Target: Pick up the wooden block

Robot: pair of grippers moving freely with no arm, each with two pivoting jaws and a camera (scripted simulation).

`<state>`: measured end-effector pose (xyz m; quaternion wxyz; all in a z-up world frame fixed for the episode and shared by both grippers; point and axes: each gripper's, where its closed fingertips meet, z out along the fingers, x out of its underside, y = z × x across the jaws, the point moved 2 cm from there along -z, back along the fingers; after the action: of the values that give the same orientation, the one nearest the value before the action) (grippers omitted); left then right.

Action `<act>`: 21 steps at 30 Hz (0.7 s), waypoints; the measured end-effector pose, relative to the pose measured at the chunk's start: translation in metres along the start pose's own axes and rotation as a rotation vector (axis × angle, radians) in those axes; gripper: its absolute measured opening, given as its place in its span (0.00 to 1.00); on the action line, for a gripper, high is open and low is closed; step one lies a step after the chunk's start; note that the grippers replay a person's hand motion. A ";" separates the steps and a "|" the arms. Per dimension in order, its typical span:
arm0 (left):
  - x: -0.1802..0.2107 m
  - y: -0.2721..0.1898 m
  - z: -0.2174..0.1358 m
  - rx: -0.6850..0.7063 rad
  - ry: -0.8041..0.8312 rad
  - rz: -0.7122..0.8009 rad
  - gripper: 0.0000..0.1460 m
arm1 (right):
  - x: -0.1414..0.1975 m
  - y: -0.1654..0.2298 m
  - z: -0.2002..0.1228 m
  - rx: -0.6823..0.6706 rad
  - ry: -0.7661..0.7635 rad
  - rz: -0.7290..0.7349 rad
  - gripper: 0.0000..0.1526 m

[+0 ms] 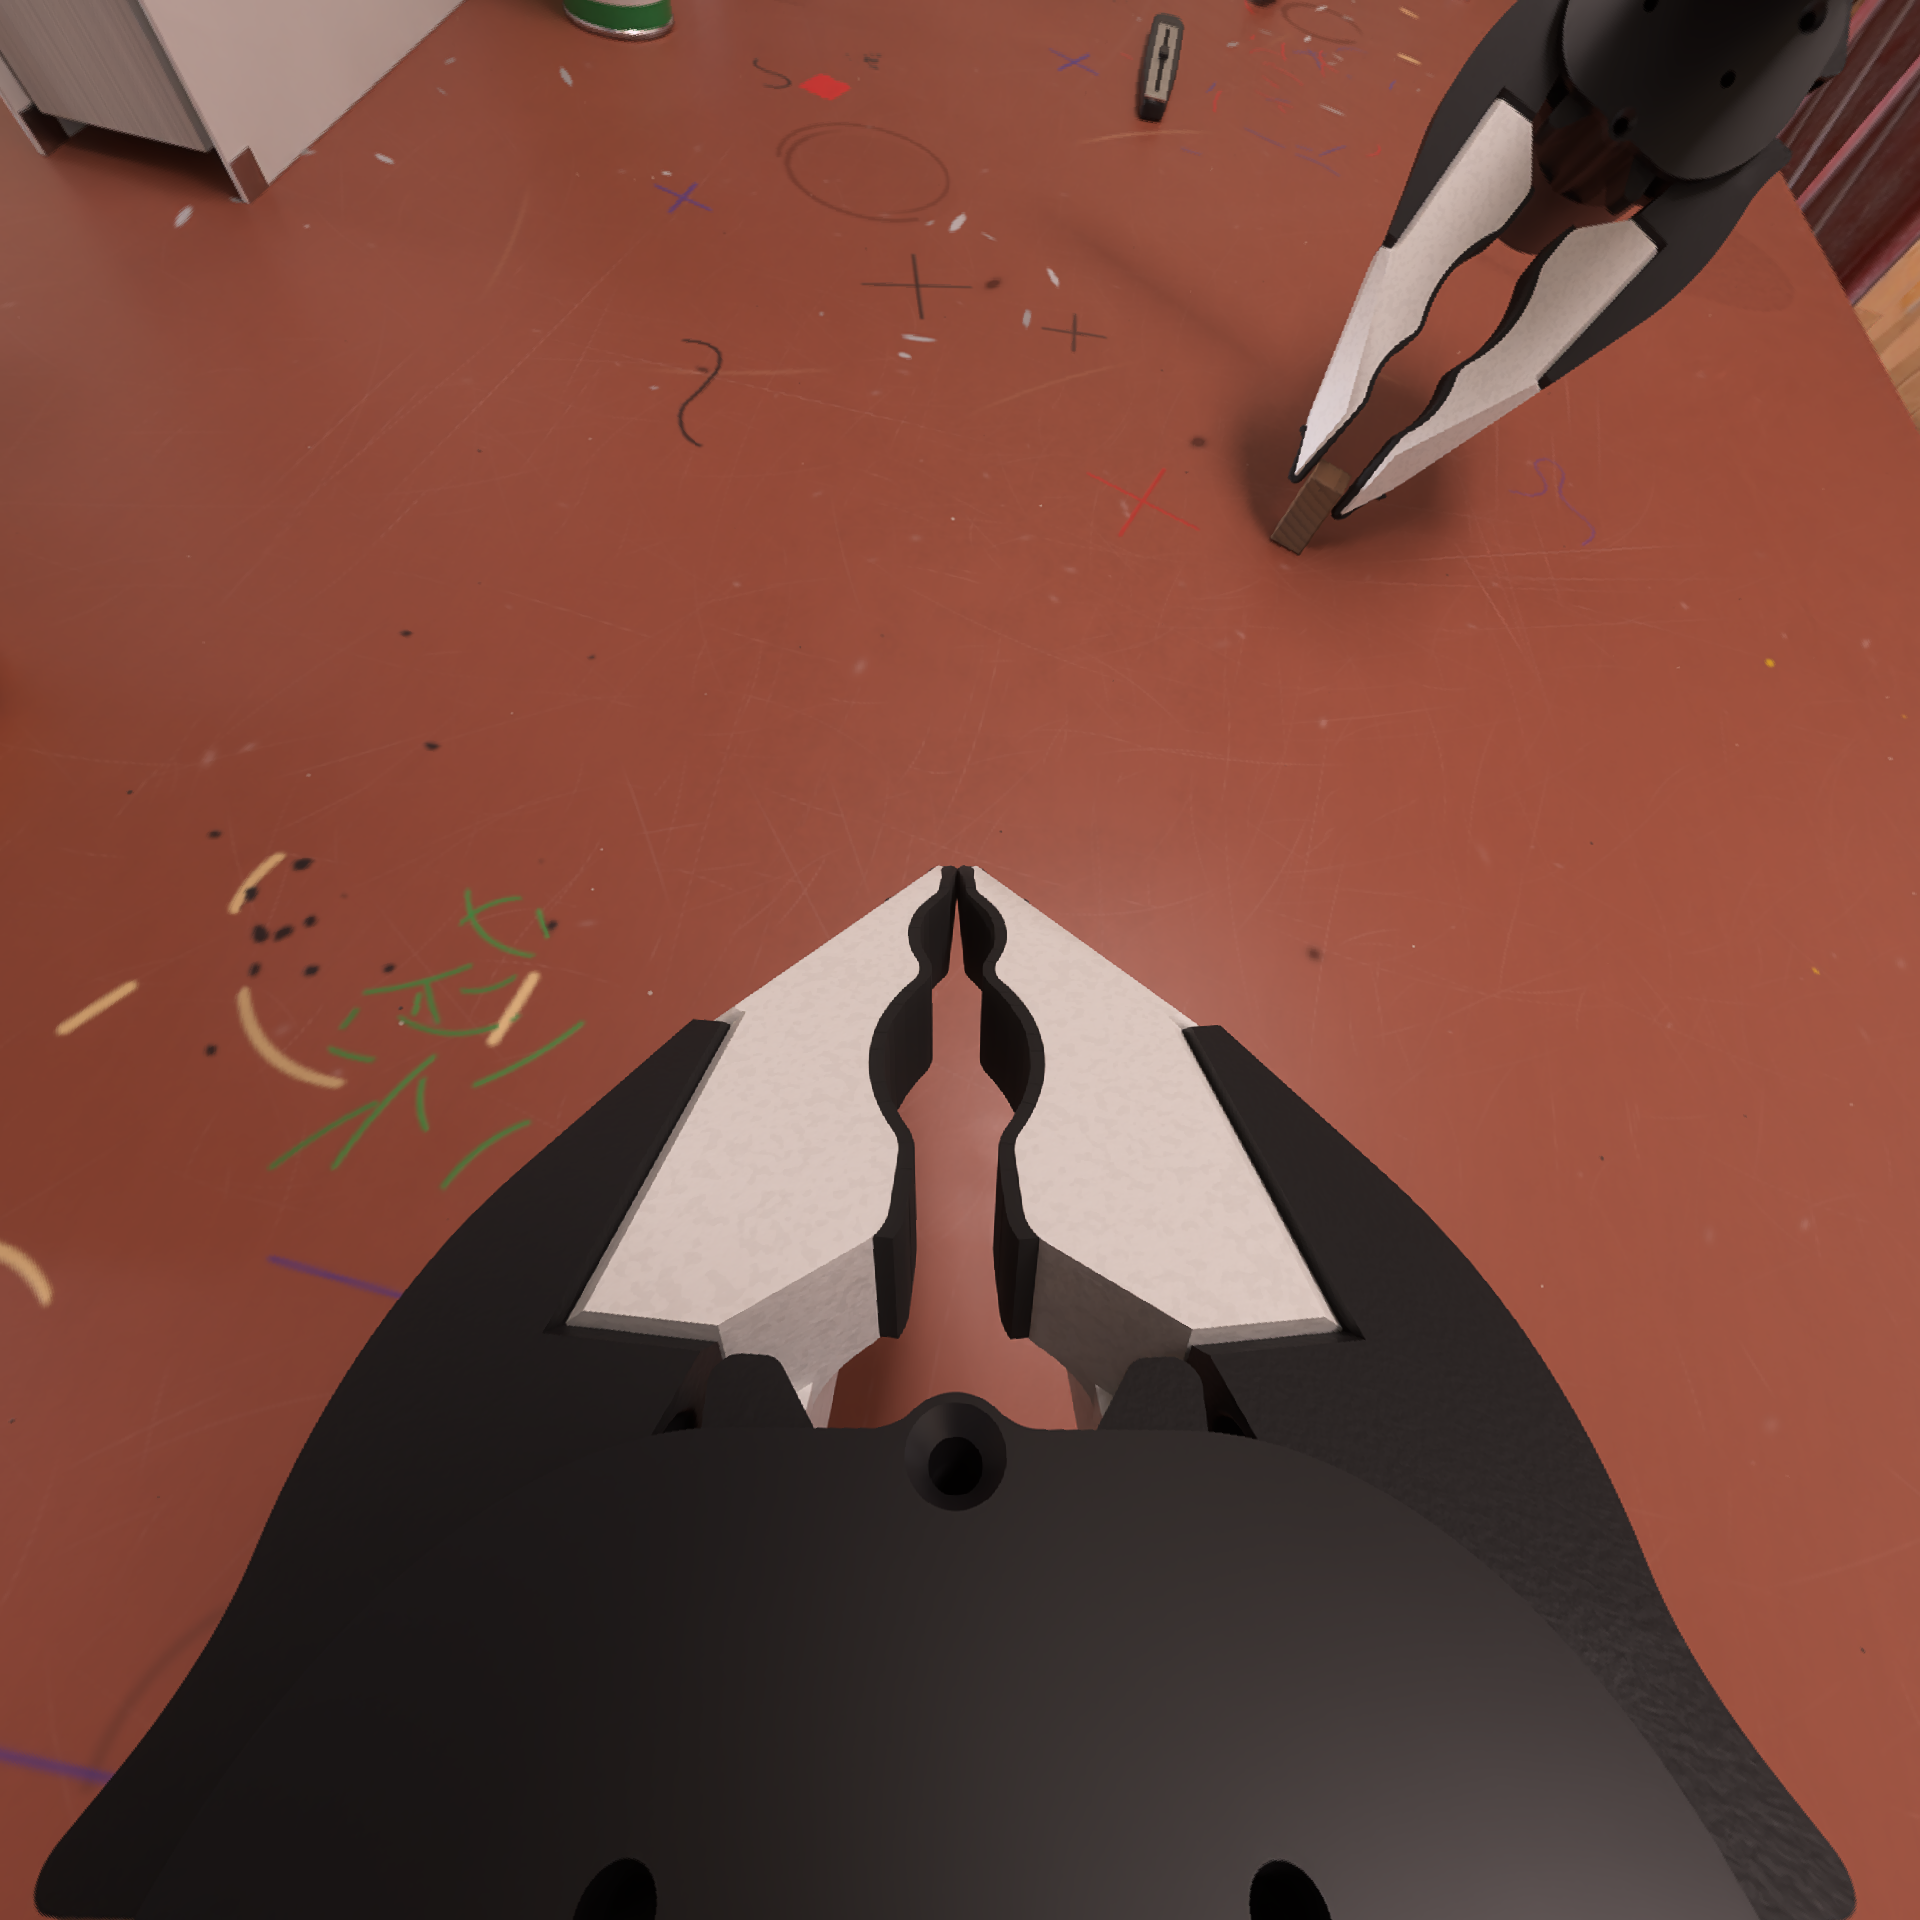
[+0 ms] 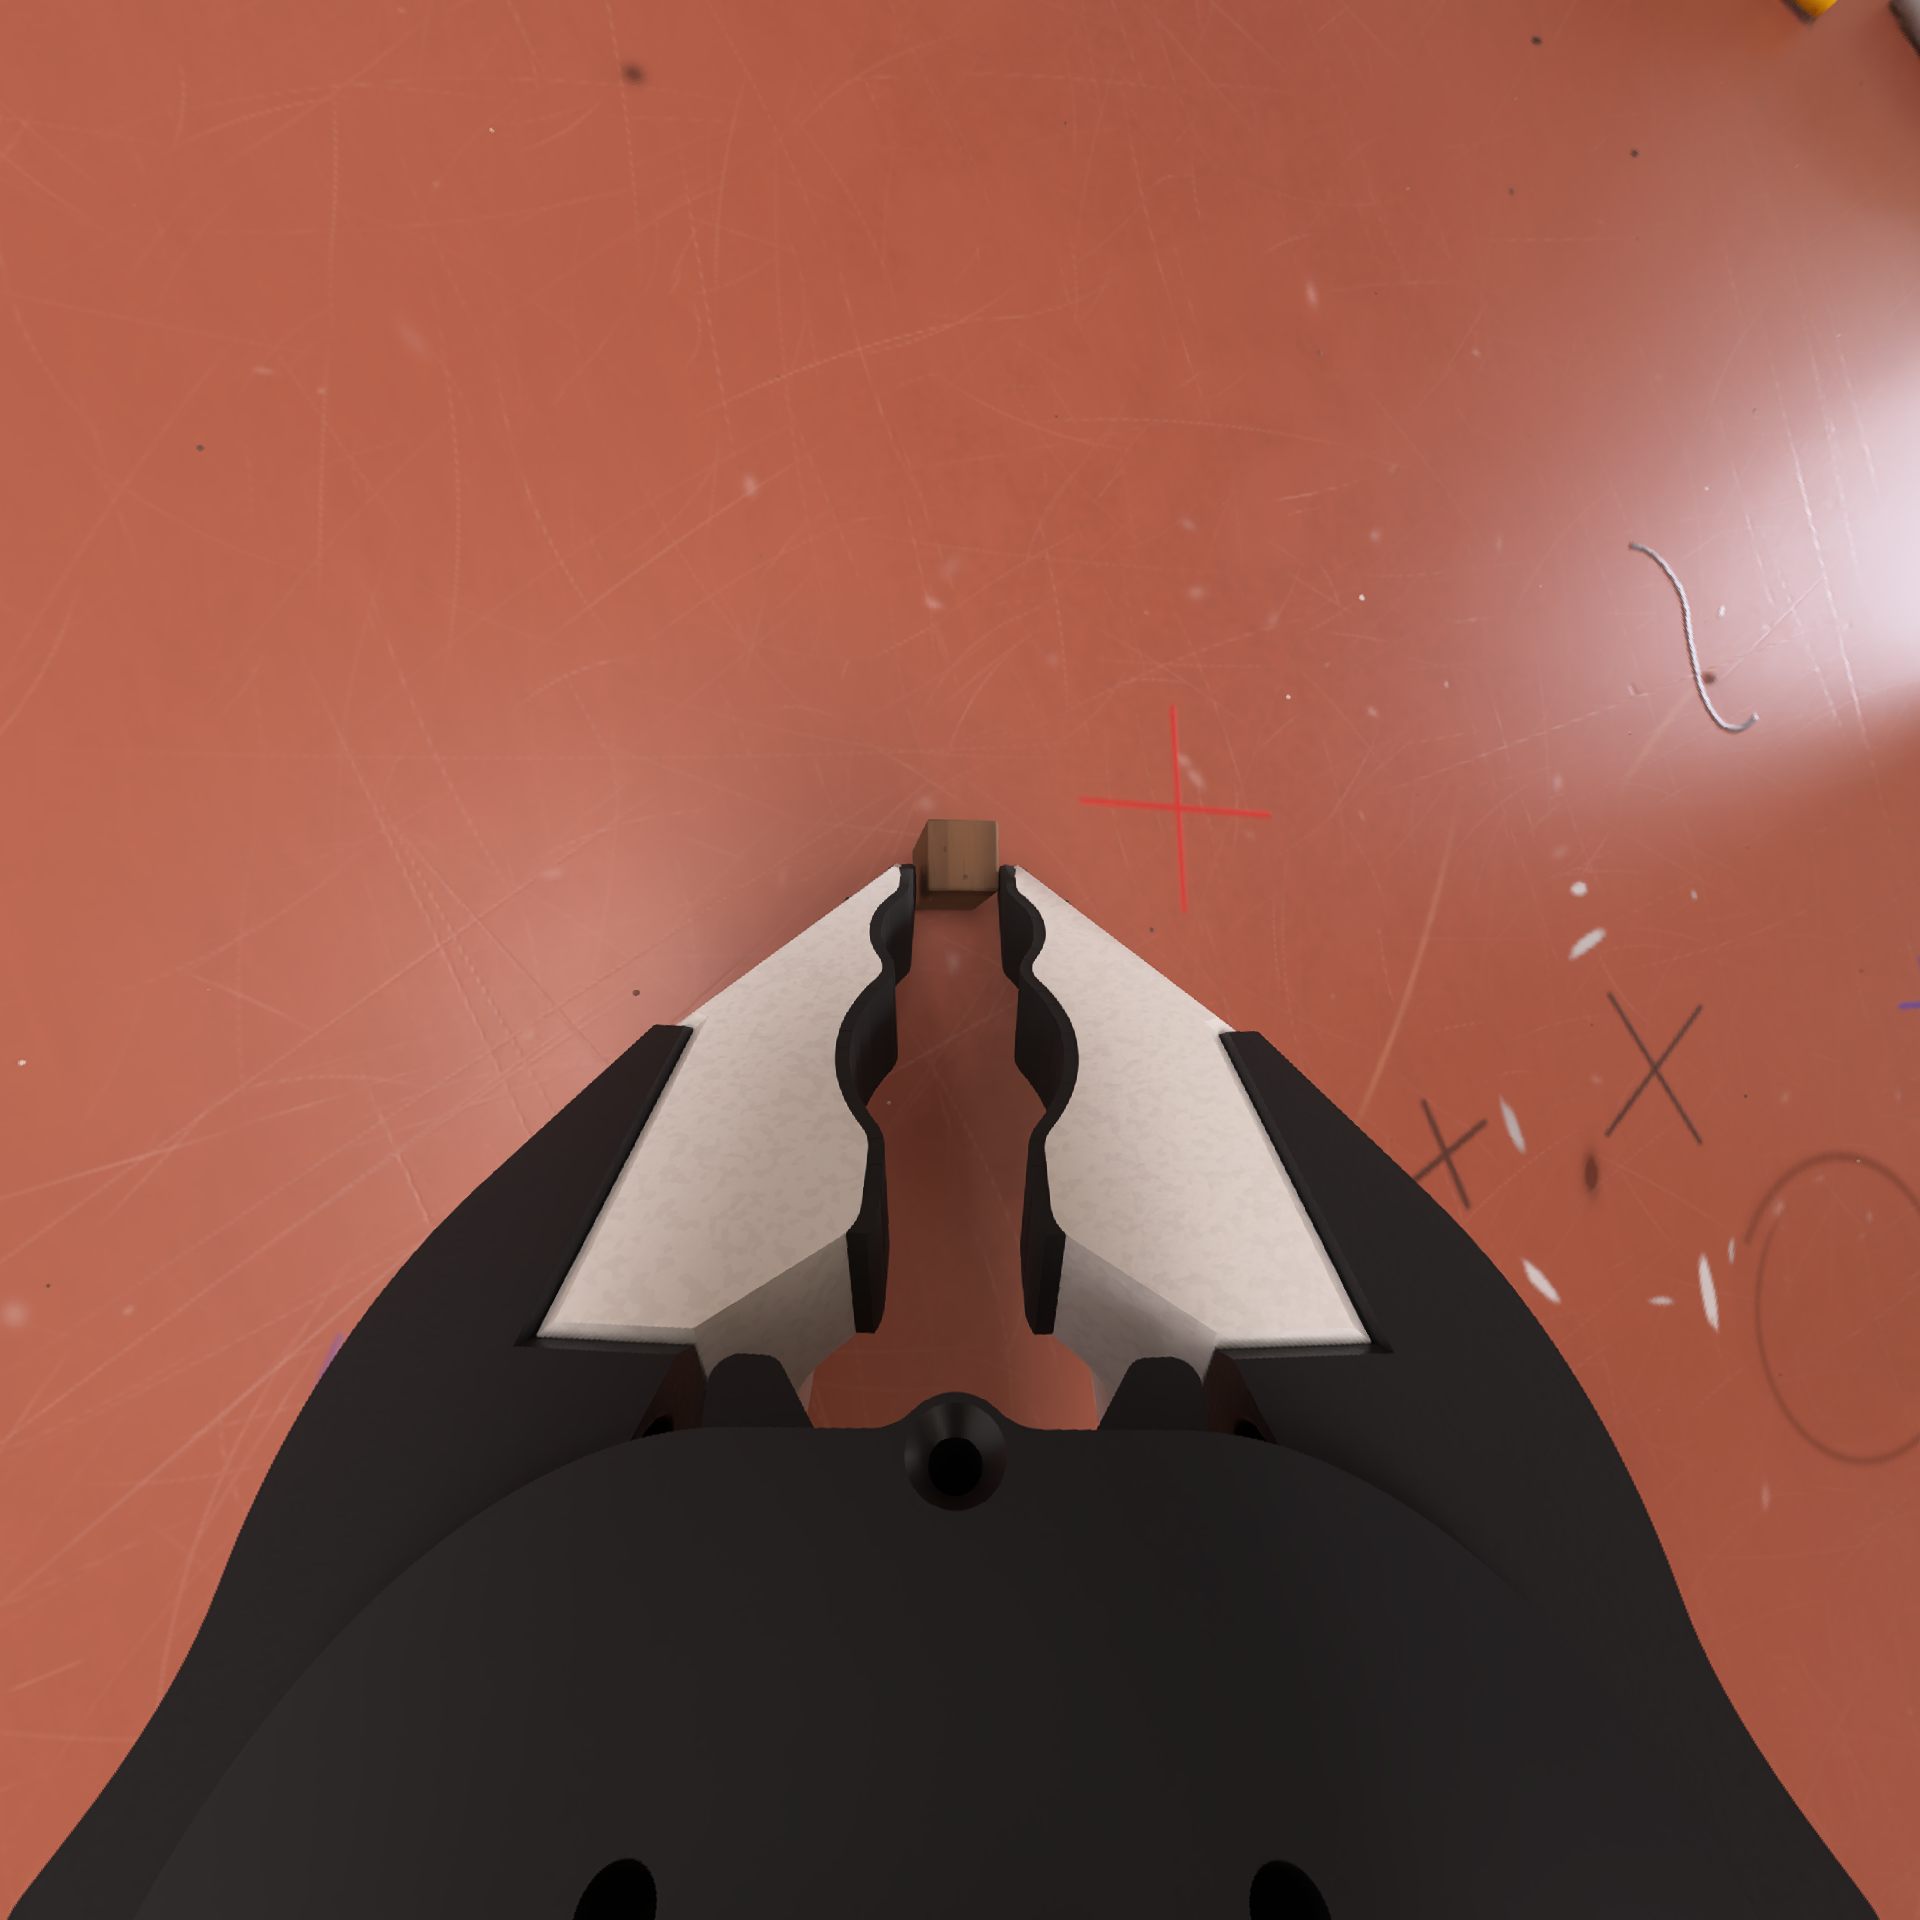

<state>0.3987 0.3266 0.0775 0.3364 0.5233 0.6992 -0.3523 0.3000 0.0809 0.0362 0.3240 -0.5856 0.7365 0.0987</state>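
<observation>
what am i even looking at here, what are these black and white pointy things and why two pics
Each picture comes from a camera mounted on one of two grippers, looking forward along its two white fingers. In the left wrist view, the left gripper hangs over the red table with its jaws shut on nothing; the right gripper shows farther off. The right wrist view shows that one's own look: its tips sit on either side of a small wooden block, which looks to be resting on the table. Whether it is squeezed yet, I cannot tell. Also on the table: a white box, a green can, a dark tool and scribbled marks.
</observation>
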 end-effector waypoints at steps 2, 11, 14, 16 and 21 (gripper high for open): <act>0.000 0.000 0.000 0.000 0.000 0.001 0.00 | 0.000 0.001 -0.001 -0.007 0.000 0.003 0.11; 0.000 -0.001 0.001 -0.003 0.001 0.006 0.00 | -0.011 0.008 0.004 -0.019 -0.048 -0.044 0.20; -0.001 0.000 0.001 -0.004 -0.001 0.007 0.00 | -0.011 0.006 0.004 -0.010 -0.042 -0.033 0.21; -0.001 0.000 0.001 -0.004 0.000 0.007 0.00 | -0.009 0.004 0.004 -0.007 -0.040 -0.013 0.21; -0.001 -0.001 0.001 -0.005 -0.001 0.010 0.00 | -0.008 -0.002 0.001 0.019 -0.041 0.015 0.20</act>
<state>0.3984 0.3256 0.0779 0.3399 0.5256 0.6974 -0.3491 0.3034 0.0872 0.0405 0.3438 -0.5748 0.7350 0.1060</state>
